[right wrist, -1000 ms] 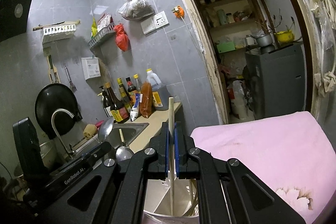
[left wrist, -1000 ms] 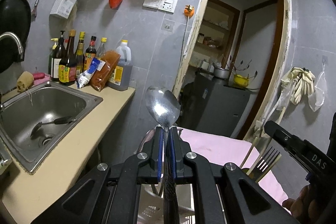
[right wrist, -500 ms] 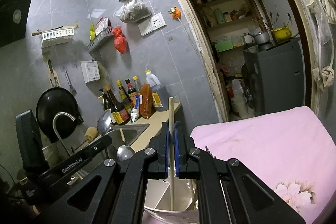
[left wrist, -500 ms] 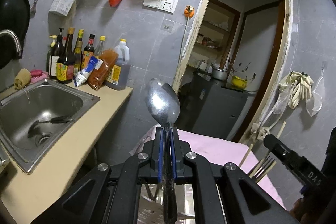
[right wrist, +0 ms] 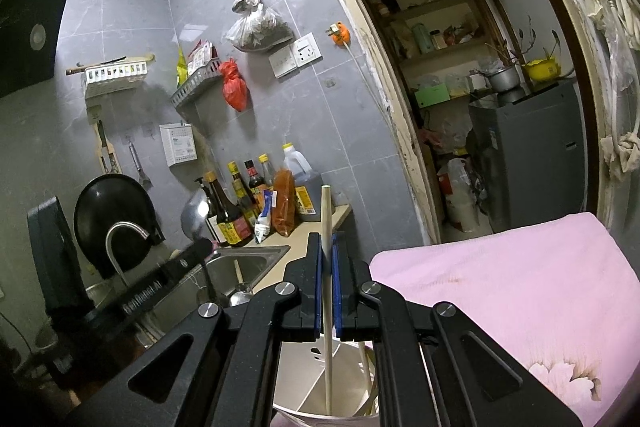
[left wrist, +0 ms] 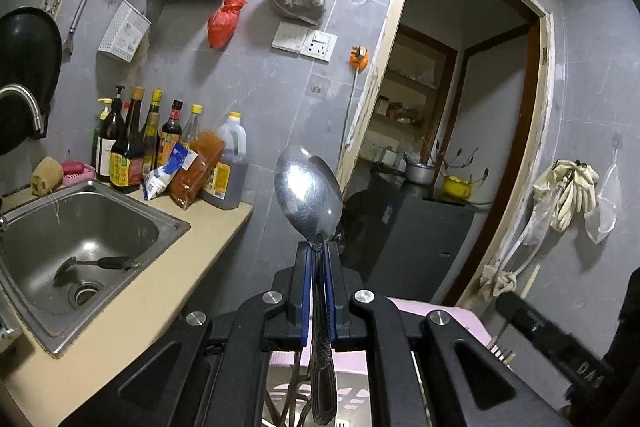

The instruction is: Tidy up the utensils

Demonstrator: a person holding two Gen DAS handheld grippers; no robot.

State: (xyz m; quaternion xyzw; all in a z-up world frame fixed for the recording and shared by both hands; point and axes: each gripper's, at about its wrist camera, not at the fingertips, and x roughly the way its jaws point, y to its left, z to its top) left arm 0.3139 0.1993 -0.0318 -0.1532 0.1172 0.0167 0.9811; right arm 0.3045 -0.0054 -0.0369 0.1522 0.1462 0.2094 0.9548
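Between left tool (left wrist: 316,269) pads: spoon (left wrist: 310,187) clamped upright; right tool (right wrist: 327,267) seemingly grips chopstick (right wrist: 327,287).

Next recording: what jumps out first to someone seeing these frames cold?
A shiny metal spoon stands bowl-up, clamped in the left hand-held gripper, dead centre of the left wrist view. In the right wrist view, the right hand-held gripper pinches a pale wooden chopstick that reaches down into a white divided utensil holder, beside a pink cloth.
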